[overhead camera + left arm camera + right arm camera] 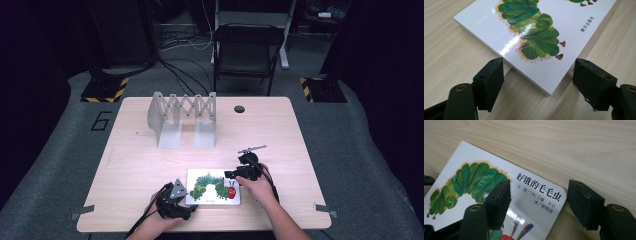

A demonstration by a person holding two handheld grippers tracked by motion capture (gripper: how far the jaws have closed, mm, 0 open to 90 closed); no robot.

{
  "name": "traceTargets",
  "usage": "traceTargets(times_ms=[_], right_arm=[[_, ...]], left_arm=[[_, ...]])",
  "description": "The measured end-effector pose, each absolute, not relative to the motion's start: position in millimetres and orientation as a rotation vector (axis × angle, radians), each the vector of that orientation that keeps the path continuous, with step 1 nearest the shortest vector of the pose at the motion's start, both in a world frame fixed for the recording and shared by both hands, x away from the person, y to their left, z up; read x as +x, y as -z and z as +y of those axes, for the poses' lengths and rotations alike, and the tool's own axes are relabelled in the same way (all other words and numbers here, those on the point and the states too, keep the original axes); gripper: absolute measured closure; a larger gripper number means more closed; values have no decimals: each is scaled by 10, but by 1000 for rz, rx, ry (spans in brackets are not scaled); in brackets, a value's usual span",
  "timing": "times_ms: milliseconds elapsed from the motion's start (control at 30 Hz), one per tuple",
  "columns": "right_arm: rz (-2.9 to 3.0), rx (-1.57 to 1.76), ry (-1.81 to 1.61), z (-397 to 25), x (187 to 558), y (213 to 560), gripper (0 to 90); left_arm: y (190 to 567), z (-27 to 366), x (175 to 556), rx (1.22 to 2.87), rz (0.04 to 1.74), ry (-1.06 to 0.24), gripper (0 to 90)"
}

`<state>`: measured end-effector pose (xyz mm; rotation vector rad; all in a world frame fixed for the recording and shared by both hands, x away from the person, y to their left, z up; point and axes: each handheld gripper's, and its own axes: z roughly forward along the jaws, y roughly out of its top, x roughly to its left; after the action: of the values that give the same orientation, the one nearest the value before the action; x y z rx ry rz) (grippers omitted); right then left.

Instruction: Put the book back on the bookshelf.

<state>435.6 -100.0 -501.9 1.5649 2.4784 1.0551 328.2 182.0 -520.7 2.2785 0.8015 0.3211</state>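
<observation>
Fingers [489, 82] of your left gripper [537, 83] and right gripper [539, 202] spread, each straddling a corner of the book [214, 186] (glossy white cover, green caterpillar), flat on the table [150, 160].

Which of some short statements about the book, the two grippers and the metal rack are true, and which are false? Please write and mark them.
1. The book lies flat on the table. True.
2. The left gripper is shut on the book. False: its jaws stand open around a corner.
3. The right gripper is open. True.
4. The book stands in the metal rack. False: the rack holds nothing and is farther back.
5. The cover shows a green caterpillar. True.
</observation>
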Motion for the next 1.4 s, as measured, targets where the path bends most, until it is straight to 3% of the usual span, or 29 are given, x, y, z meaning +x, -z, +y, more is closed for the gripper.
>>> traceTargets(times_ms=[1400], right_arm=[[2433,1622,-1098,-1037,4284,4863,387]], left_arm=[[5216,1758,3230,2274,831,-331,194]])
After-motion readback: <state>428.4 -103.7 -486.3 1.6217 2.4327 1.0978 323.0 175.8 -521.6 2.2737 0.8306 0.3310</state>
